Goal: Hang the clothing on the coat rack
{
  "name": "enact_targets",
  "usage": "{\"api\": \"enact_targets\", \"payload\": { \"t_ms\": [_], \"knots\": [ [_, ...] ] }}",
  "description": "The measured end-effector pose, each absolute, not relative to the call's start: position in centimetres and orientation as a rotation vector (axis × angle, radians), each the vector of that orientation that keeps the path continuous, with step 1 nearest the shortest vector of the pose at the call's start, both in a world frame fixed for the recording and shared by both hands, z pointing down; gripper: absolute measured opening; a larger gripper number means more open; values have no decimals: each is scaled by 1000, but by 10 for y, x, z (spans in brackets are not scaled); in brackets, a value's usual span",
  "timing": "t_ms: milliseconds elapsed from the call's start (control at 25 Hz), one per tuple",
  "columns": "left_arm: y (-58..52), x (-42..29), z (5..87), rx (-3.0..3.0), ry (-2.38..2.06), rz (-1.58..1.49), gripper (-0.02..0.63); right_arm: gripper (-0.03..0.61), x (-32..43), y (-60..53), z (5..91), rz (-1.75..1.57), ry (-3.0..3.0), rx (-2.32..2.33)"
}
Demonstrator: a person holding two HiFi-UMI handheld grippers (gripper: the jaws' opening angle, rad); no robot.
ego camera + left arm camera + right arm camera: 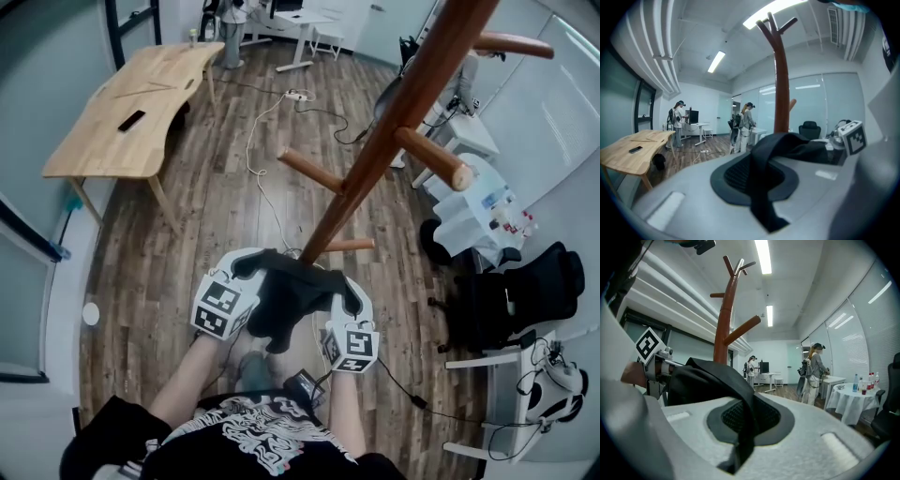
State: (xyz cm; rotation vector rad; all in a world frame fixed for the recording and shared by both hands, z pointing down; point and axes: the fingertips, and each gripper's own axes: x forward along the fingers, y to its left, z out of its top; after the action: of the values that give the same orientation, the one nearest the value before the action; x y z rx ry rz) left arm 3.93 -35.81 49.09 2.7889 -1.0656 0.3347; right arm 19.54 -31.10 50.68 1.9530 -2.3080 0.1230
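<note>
Left gripper (246,272) is pinched on one edge of the black garment (291,302), and the right gripper (345,292) is pinched on the other edge. The garment spans between them, near the rack (373,161) pole, below its pegs.

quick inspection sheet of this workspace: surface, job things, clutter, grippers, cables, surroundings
surface: wood-plank floor, the only surface under the grippers.
job's things: dark garment stretched between both grippers, close to the coat rack pole, on no peg yet.
clutter: phone on the wooden table; bottles on the white-clothed table.
grippers: left gripper shut on the garment; right gripper shut on it too.
cables: white cable runs across the floor to a power strip; black cable by the person's right side.
surroundings: black office chair; people standing at far desks.
</note>
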Motion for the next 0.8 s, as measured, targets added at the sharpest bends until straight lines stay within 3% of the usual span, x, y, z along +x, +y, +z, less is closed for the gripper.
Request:
{"api": "enact_targets", "payload": {
  "t_ms": [800],
  "knots": [
    [-347, 38, 517, 2775, -1079, 406, 14, 11, 190, -305, 524, 142, -2309, 1922]
  ]
}}
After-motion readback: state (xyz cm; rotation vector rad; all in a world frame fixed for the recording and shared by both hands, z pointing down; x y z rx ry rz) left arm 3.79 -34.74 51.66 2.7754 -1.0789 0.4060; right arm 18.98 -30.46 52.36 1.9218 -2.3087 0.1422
